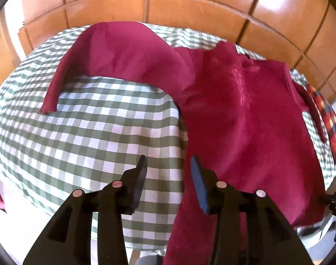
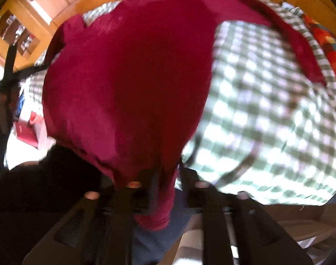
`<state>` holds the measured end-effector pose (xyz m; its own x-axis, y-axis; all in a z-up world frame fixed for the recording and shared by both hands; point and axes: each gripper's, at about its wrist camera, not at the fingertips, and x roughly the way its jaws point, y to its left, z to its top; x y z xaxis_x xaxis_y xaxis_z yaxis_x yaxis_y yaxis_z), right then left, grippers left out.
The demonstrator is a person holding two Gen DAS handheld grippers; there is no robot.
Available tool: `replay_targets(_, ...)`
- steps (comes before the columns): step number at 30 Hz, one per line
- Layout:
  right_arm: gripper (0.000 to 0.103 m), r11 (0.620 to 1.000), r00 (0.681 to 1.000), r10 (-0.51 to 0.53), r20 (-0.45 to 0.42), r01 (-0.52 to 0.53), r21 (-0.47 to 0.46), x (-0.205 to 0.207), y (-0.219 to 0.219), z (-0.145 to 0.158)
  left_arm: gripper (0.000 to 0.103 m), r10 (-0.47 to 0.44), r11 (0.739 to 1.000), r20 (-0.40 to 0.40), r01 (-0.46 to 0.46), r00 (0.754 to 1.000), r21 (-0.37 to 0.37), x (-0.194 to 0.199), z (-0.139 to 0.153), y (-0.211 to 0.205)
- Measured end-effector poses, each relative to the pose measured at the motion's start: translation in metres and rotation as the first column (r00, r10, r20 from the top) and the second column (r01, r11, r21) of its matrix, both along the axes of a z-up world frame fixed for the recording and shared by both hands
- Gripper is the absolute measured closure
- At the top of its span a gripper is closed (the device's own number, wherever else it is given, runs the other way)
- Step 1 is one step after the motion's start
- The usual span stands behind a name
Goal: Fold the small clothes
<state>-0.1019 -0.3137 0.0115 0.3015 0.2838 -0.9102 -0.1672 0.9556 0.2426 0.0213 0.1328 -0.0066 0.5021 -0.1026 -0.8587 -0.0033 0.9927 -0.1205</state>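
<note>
Left gripper (image 1: 168,165), lower centre of its view: fingers spread, nothing pinched. Left finger sits over the green-check cloth (image 1: 90,137), right blue-padded finger (image 1: 199,187) sits against the left edge of the red shirt (image 1: 245,121); contact vs. just above, can't tell.

Shirt lies spread on the check cloth, body running from lower centre to upper right, one long sleeve (image 1: 115,53) curving out to upper left, cuff at mid-left. Bottom hem cut off behind the gripper body. Other sleeve only a thin strip at right edge, next to a multicolour plaid fabric (image 1: 329,119), mostly cropped. Wooden panelling (image 1: 190,6) fills the top.

Right gripper (image 2: 165,172), bottom centre of its view: frame heavily motion-blurred. Red fabric drapes over and between the fingers and hides the tips, so spread or clamped, can't tell. Shirt fills centre-left, check cloth at right. Dark shape at lower left, unreadable. Left edge shows the other gripper's black frame (image 2: 8,66), blurred.
</note>
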Motion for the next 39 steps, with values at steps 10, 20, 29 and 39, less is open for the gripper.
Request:
replay_targets(10, 0.042, 0.939, 0.94, -0.337, 0.06, 0.331, 0.093, 0.132, -0.033, -0.032, 0.053, 0.007, 0.999, 0.102, -0.011, 0.995, 0.047, 0.011, -0.004, -0.034)
replay_targets(20, 0.052, 0.924, 0.895, -0.357, 0.266, 0.38, -0.037, 0.148, -0.007, -0.06, 0.023, 0.432, 0.842, 0.185, -0.469, 0.882, 0.268, 0.05, -0.001, 0.113)
replay_targets(29, 0.048, 0.913, 0.879, -0.376, 0.293, 0.405, -0.045, 0.149, -0.003, -0.061, 0.079, 0.3, 0.798, 0.154, -0.336, 0.941, 0.499, 0.116, -0.029, 0.118)
replay_targets(39, 0.048, 0.912, 0.876, -0.378, 0.301, 0.408, -0.043, 0.149, -0.002, -0.065, 0.099, 0.529, 0.822, 0.091, -0.537, 0.843, 0.192, 0.052, 0.025, 0.232)
